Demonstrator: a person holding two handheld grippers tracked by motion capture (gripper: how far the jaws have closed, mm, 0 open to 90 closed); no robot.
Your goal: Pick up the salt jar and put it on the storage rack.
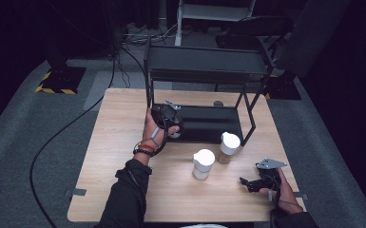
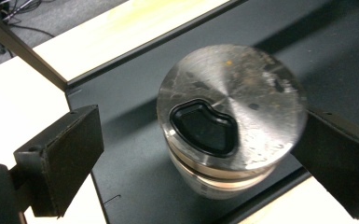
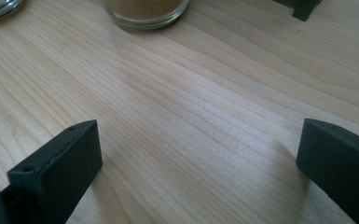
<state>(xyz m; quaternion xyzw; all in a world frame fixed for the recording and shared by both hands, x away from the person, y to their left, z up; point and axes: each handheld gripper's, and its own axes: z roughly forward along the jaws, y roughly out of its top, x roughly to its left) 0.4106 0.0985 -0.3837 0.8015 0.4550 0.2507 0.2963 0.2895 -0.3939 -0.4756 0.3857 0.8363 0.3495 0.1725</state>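
Observation:
A jar with a brushed metal lid (image 2: 233,116) stands on the black bottom shelf (image 2: 130,154) of a rack. My left gripper (image 2: 200,154) straddles it with the jaws wide. The left pad (image 2: 70,154) is well clear of the jar, and the right pad (image 2: 335,158) sits right beside the lid's edge. In the high view the left gripper (image 1: 168,116) is at the shelf's front left corner. My right gripper (image 1: 245,183) hovers low over the wooden table (image 3: 191,93) at the front right, open with nothing between its jaws (image 3: 200,158).
Two white-lidded jars (image 1: 203,164) (image 1: 229,147) stand mid-table in front of the black rack (image 1: 204,64), the right one holding brown powder (image 3: 144,9). The rack's leg (image 1: 249,128) stands near them. A small round object (image 1: 218,103) lies behind the shelf.

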